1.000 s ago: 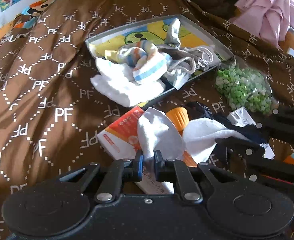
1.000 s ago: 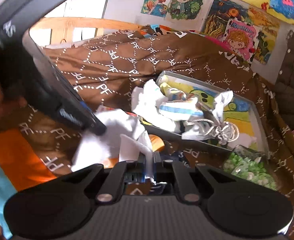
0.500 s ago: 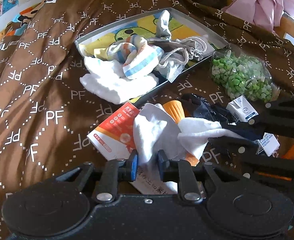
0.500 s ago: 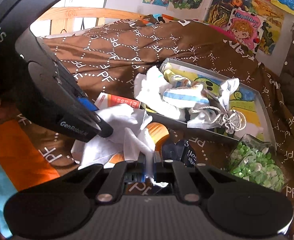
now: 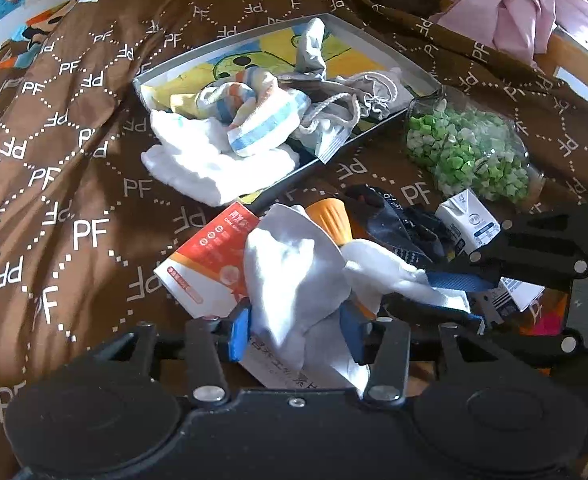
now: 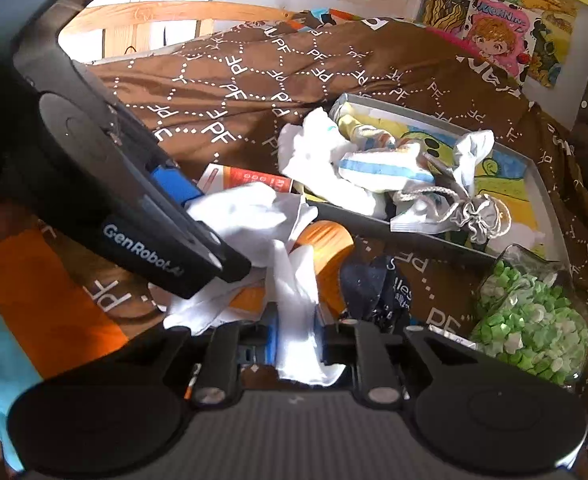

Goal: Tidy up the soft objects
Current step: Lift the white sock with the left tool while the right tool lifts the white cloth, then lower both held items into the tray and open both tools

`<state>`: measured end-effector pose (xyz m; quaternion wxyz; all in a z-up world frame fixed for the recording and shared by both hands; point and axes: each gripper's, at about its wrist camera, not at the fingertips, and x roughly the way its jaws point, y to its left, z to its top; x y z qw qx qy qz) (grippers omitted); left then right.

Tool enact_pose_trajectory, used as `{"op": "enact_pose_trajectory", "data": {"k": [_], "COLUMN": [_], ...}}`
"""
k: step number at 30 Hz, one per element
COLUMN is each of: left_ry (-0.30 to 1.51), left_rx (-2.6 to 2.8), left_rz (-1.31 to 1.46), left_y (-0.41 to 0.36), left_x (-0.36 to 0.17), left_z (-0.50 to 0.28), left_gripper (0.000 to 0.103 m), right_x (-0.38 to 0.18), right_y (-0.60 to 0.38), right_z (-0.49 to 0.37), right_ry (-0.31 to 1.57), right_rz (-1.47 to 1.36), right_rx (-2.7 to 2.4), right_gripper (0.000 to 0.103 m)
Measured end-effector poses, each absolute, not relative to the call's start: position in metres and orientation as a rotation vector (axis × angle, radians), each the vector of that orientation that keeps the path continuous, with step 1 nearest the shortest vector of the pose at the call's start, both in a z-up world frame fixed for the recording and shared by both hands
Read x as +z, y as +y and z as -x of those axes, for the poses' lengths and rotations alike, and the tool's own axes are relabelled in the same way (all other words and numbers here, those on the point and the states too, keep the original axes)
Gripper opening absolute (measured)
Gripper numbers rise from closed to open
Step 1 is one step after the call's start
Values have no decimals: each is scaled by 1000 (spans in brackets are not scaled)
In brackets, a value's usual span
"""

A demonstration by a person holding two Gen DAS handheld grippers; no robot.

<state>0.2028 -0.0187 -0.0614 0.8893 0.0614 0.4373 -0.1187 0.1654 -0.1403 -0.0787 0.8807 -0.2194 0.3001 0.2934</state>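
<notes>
A crumpled white cloth (image 5: 294,276) lies over an orange-and-white box (image 5: 205,256) and an orange cup (image 5: 330,220) on the brown bedspread. My left gripper (image 5: 296,334) is opening, and one end of the cloth sits slack between its blue pads. My right gripper (image 6: 297,344) is also opening, with the other end (image 6: 298,320) filling its narrow gap and touching both pads. Beyond them a grey tray (image 5: 374,36) holds a striped sock (image 5: 261,120), a white towel (image 5: 205,168) hanging over its rim, and a grey drawstring bag (image 5: 366,96).
A bag of green paper stars (image 5: 470,148) lies right of the tray. A dark sock (image 5: 390,220) and a small milk carton (image 5: 470,220) sit near the right gripper. Pink clothing (image 5: 526,0) lies at the far right by the wooden bed frame.
Both grippers' jaws have spread, the left much more than the right. The white cloth, pinched tight before, now sits loose in the left gripper.
</notes>
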Motion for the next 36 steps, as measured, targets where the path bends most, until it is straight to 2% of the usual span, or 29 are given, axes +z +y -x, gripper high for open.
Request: {"op": "enact_pose_trajectory", "data": {"k": [2, 5, 9, 25, 31, 36], "left_ry": [905, 915, 897, 559, 483, 444], "left_rx": [-226, -218, -201, -137, -129, -114], "left_rz": [-153, -110, -43, 1, 27, 39], "left_y": [-19, -11, -3, 1, -2, -7], "left_x": [-61, -59, -53, -16, 0, 14], "left_z": [-203, -206, -206, -194, -224, -282], "left_gripper": [22, 11, 8, 7, 7, 8], "right_x": [-79, -76, -64, -25, 2, 21], "right_y": [-140, -141, -146, -167, -173, -183], "right_z": [-166, -165, -161, -159, -184, -245], "right_ry": [632, 619, 558, 332, 258, 212], "right_rz": [457, 457, 434, 324, 249, 163], "right_rx": [609, 595, 573, 469, 443, 374], "right_gripper": [16, 11, 9, 7, 7, 7]}}
